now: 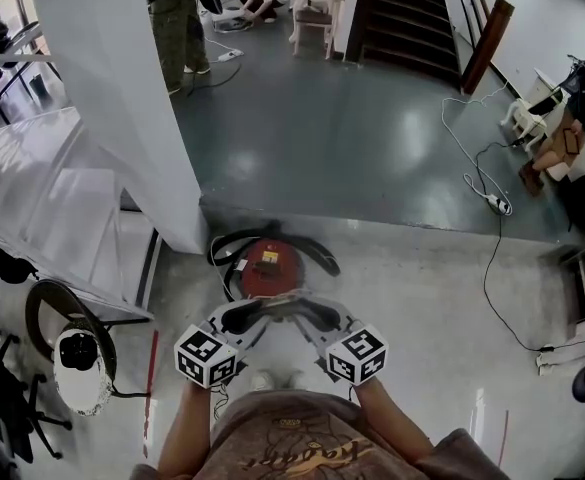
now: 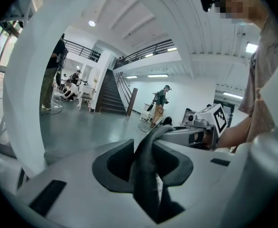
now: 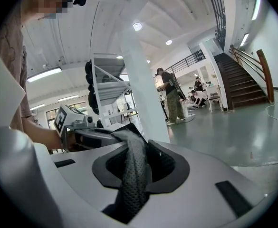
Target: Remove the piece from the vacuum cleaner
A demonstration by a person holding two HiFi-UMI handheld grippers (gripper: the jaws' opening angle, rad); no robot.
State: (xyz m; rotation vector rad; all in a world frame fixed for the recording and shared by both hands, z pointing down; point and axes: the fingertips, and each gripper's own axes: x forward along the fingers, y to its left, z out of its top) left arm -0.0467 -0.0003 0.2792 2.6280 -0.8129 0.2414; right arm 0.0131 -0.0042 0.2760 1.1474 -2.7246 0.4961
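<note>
A round red vacuum cleaner point(image 1: 269, 265) with a black hose point(image 1: 224, 250) looped around it sits on the floor just ahead of my feet. Above its near side I hold a dark grey mesh piece point(image 1: 278, 310) stretched between both grippers. My left gripper point(image 1: 240, 316) is shut on one end of the piece point(image 2: 146, 175), which runs on toward the right gripper point(image 2: 196, 134). My right gripper point(image 1: 317, 316) is shut on the other end point(image 3: 134, 170), a perforated strip pinched between its jaws. The left gripper point(image 3: 81, 134) shows beyond it in the right gripper view.
A white pillar point(image 1: 122, 98) stands left of the vacuum cleaner, with a metal rack point(image 1: 32, 198) and black chairs point(image 1: 2, 398) further left. A power strip with a cable point(image 1: 492, 203) lies on the floor at the right. People point(image 1: 177, 18) stand at the back near stairs point(image 1: 402, 18).
</note>
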